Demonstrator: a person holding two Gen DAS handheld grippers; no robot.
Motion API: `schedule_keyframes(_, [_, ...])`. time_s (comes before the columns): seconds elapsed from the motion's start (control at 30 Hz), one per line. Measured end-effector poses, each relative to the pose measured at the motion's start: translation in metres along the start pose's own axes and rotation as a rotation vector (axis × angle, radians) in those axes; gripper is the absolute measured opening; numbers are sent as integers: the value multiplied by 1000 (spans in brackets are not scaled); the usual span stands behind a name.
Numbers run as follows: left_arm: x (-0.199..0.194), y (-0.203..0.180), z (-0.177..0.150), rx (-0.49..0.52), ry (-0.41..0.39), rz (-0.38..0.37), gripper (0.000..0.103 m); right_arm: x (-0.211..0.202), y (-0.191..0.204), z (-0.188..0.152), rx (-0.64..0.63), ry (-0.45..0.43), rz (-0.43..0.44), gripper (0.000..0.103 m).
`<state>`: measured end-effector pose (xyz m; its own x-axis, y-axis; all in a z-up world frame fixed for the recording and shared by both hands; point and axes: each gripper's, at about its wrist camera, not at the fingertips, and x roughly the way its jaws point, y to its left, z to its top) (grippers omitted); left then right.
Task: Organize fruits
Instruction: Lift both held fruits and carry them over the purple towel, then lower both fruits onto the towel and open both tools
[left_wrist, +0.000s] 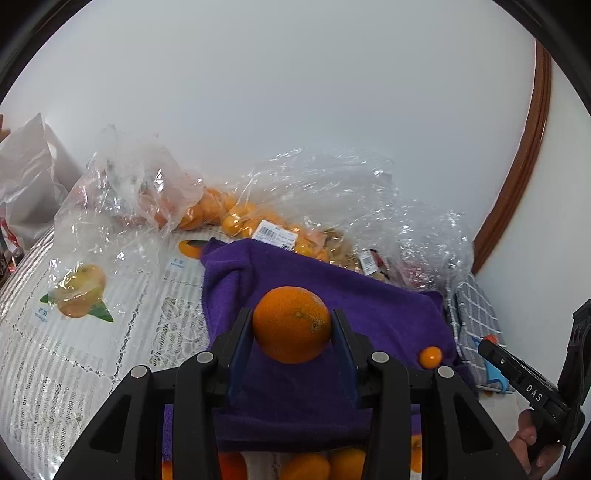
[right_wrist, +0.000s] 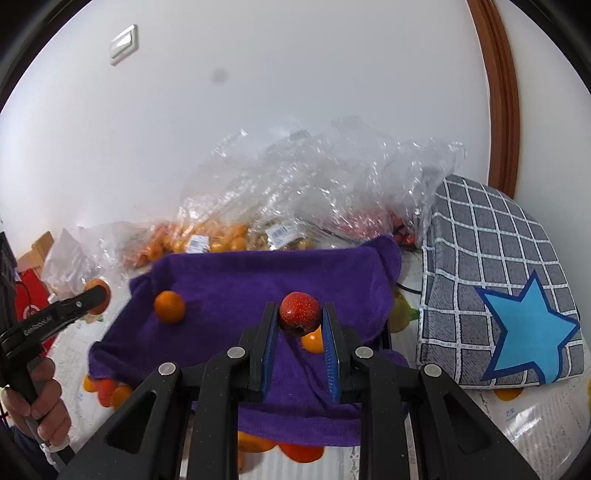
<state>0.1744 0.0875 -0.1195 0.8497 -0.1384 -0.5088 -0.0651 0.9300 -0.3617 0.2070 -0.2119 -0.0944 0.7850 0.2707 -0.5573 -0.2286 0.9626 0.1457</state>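
Towel (right_wrist: 240, 280) lies before bagged fruit (right_wrist: 221, 236), left of cushion (right_wrist: 491, 258).

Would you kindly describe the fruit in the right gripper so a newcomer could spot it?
Find the purple towel. Above its near edge, the right gripper pinches a red fruit. It is glossy red and speckled, unlike the orange citrus around it.

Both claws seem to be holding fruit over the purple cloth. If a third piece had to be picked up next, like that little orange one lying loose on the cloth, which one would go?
Neither is free. The left gripper clamps the large orange; the right gripper clamps the red fruit. The small orange lies just under the right gripper, so right, after unloading.
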Motion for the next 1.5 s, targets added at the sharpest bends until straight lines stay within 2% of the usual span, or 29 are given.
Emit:
schedule_keyframes(0.3, [19, -1, -10, 19, 38, 12, 40, 29, 2, -23, -31, 111, -11, 23])
schedule_keyframes(0.53, [32, -11, -18, 81, 74, 1, 40, 46, 1, -34, -28, 177, -13, 23])
schedule_keyframes(0.87, [42, -9, -20, 63, 119, 13, 40, 54, -9, -38, 2, 201, -45, 24])
schedule_keyframes(1.0, [44, -8, -21, 60, 129, 19, 40, 57, -9, -38, 3, 212, -54, 42])
schedule_keyframes(1.2, [47, -7, -22, 68, 137, 27, 40, 58, -2, -39, -26, 210, -86, 51])
schedule_keyframes(1.37, [47, -8, -21, 68, 134, 17, 41, 50, 1, -37, -38, 165, -66, 55])
schedule_keyframes(1.5, [45, -9, -22, 74, 131, 6, 45, 44, 0, -36, -23, 130, -18, 66])
